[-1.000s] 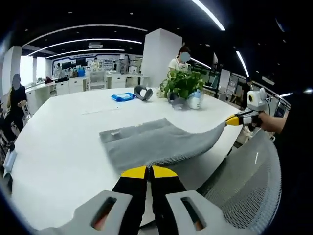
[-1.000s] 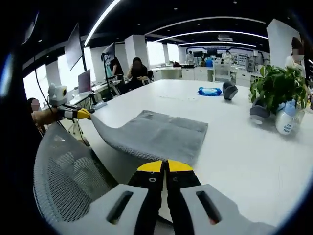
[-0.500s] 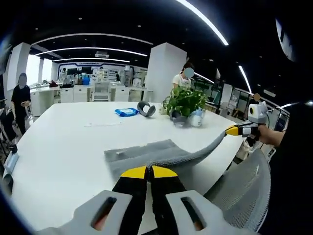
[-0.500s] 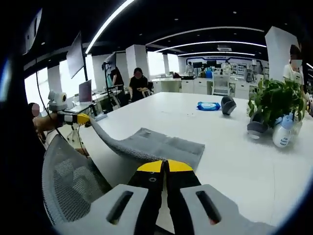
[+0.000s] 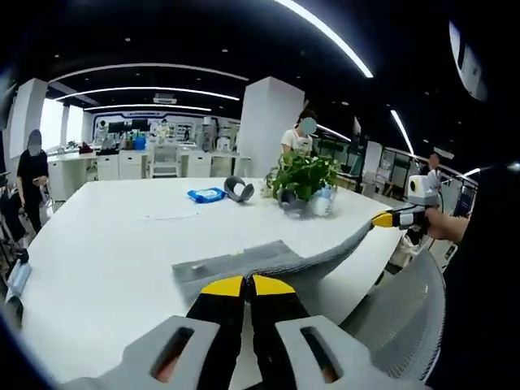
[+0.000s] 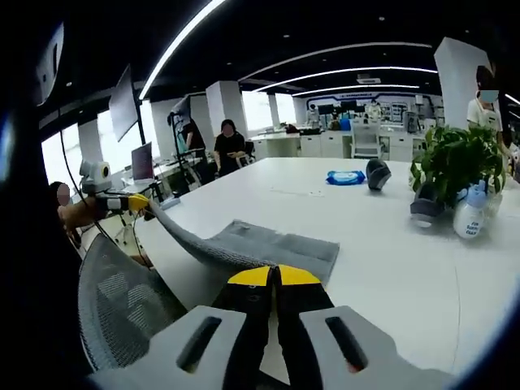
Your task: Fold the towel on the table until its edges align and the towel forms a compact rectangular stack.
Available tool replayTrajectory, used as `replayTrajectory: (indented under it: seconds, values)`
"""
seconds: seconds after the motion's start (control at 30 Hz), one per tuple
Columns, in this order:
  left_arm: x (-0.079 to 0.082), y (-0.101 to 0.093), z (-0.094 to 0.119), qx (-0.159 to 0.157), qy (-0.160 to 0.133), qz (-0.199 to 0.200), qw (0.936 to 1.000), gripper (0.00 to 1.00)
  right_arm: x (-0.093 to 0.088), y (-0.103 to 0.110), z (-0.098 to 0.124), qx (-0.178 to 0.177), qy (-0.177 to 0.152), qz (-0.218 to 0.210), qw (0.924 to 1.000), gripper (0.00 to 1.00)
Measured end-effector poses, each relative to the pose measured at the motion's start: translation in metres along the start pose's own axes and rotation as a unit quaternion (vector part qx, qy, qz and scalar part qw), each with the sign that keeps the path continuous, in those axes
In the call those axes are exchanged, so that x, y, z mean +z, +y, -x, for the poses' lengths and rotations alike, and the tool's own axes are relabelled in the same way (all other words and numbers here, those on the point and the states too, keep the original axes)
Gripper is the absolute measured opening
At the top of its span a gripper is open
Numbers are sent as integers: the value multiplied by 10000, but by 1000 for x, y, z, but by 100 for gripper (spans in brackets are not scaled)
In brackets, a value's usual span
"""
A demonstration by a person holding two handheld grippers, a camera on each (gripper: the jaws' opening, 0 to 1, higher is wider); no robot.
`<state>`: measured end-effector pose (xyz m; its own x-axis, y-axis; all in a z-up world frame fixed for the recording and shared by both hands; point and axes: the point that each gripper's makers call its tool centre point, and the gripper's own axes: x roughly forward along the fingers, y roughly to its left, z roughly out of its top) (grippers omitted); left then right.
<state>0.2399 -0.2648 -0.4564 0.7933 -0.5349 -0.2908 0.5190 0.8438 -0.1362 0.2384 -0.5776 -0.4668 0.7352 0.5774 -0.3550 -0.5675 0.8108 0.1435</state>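
Left of the potted plant [image 5: 305, 172], the left gripper [image 5: 248, 284] is clamped on one near corner of the grey towel [image 5: 260, 260], lifted above the white table [image 5: 106, 236]. Nearer the plant's side, the right gripper [image 5: 382, 218] is pinched on the other near corner, and the near edge sags between them. The far half lies flat on the table, well short of the plant. Should one gripper travel faster, the fold would likely land skewed, its edges misaligned.
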Motion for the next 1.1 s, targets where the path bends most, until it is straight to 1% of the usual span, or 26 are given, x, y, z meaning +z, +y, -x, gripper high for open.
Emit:
replayTrajectory:
  seconds: [0.4, 0.63, 0.77, 0.9, 1.1]
  values:
    - [14, 0, 6, 52, -151, -102, 9998, 2, 19, 3, 5, 36, -221, 5, 9997, 0]
    - [20, 3, 10, 131, -231, -148, 9995, 2, 29, 8, 8, 91, -346, -83, 9993, 0]
    - [25, 5, 15, 153, -305, -109, 9994, 2, 40, 12, 10, 115, -572, -225, 9980, 0]
    - [33, 5, 20, 142, -408, -108, 9990, 2, 43, 14, 11, 119, -658, -262, 9974, 0]
    - [36, 5, 20, 167, -461, -153, 9987, 2, 44, 16, 13, 89, -721, -231, 9971, 0]
